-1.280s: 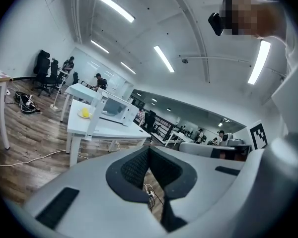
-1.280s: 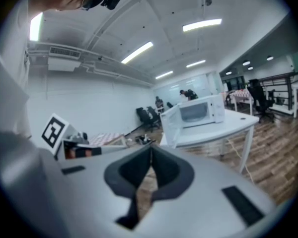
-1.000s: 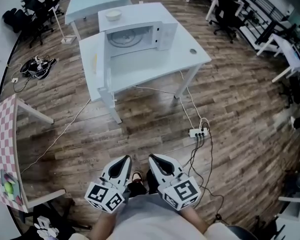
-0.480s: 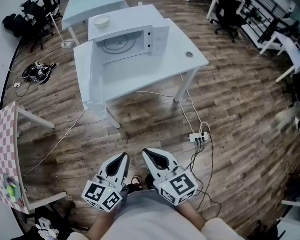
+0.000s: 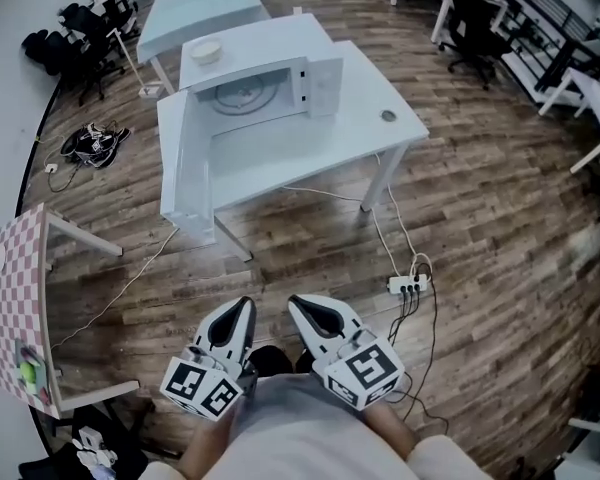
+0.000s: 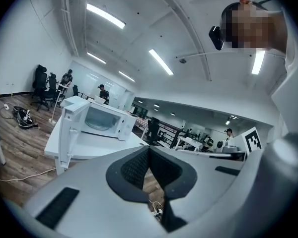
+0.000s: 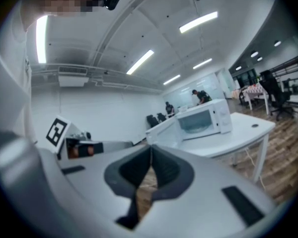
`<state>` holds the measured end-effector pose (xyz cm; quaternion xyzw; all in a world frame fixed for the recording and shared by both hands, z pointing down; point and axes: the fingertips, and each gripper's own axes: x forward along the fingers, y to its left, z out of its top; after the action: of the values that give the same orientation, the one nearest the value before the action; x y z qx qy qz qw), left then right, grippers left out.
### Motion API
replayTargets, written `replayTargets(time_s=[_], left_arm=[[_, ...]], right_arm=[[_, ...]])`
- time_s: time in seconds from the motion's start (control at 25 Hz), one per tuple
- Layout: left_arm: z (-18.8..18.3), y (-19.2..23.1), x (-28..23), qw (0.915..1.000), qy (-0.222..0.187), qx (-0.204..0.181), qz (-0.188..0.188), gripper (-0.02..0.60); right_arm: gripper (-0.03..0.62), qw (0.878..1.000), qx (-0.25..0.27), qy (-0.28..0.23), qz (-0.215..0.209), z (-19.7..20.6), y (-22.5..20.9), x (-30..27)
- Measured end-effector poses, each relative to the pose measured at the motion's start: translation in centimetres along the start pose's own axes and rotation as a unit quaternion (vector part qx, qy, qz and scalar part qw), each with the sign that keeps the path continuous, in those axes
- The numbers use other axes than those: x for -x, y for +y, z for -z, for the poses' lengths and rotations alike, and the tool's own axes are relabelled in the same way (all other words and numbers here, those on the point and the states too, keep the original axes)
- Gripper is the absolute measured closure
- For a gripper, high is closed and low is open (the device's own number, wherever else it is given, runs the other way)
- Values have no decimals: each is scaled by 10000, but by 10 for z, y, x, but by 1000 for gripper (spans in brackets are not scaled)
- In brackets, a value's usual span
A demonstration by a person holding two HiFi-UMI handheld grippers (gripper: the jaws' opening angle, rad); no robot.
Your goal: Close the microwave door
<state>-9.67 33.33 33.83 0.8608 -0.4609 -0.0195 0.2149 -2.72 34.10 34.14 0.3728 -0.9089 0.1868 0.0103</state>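
While the microwave (image 5: 265, 68) sits on the table (image 5: 365, 128) facing the person, its door (image 5: 193, 168) stands open at the microwave's left front corner, upright, its width running straight out from the hinge toward the person. The left gripper (image 5: 242, 308) and right gripper (image 5: 300, 306) hang well short of the microwave, each with jaws pressed together on nothing. The left lines up better with the door's free edge, so it looks better placed to push that edge rightward.
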Motion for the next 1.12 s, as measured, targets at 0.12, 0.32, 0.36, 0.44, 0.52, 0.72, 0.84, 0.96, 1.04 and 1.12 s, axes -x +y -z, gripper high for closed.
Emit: replayTargets(time_s=[0.12, 0.32, 0.36, 0.44, 0.52, 0.72, 0.84, 0.96, 1.04, 1.12], left_arm=[[-7, 1, -1, 9999, -70, -21, -92, 565], [-9, 5, -1, 9998, -69, -13, -178, 565], [-9, 7, 0, 9998, -68, 3, -202, 565], [-10, 12, 1, 9997, -64, 15, -249, 565], [-11, 18, -1, 9996, -53, 34, -292, 565], [-6, 36, -7, 9992, 18, 146, -361, 565], [-12, 47, -9, 9991, 11, 145, -394, 565], [-21, 62, -12, 9987, -29, 169, -478, 565], [-25, 72, -14, 9982, -25, 195, -559, 565], [-26, 80, -17, 9978, -10, 226, -624, 565]], right_arm=[[569, 10000, -66, -20, -58, 0, -3, 3], [569, 9997, -190, -19, -149, 0, -3, 1], [569, 9996, -213, -4, -167, 1, -3, 0], [569, 9995, -245, 12, -214, 1, -3, -4], [569, 9993, -277, 58, -256, 1, -4, -8], [569, 9991, -283, 205, -236, 3, -14, -18], [569, 9990, -278, 226, -251, -1, -18, -28], [569, 9988, -283, 272, -288, -5, -23, -43], [569, 9985, -289, 304, -338, -6, -25, -53], [569, 9981, -303, 351, -400, -6, -28, -61]])
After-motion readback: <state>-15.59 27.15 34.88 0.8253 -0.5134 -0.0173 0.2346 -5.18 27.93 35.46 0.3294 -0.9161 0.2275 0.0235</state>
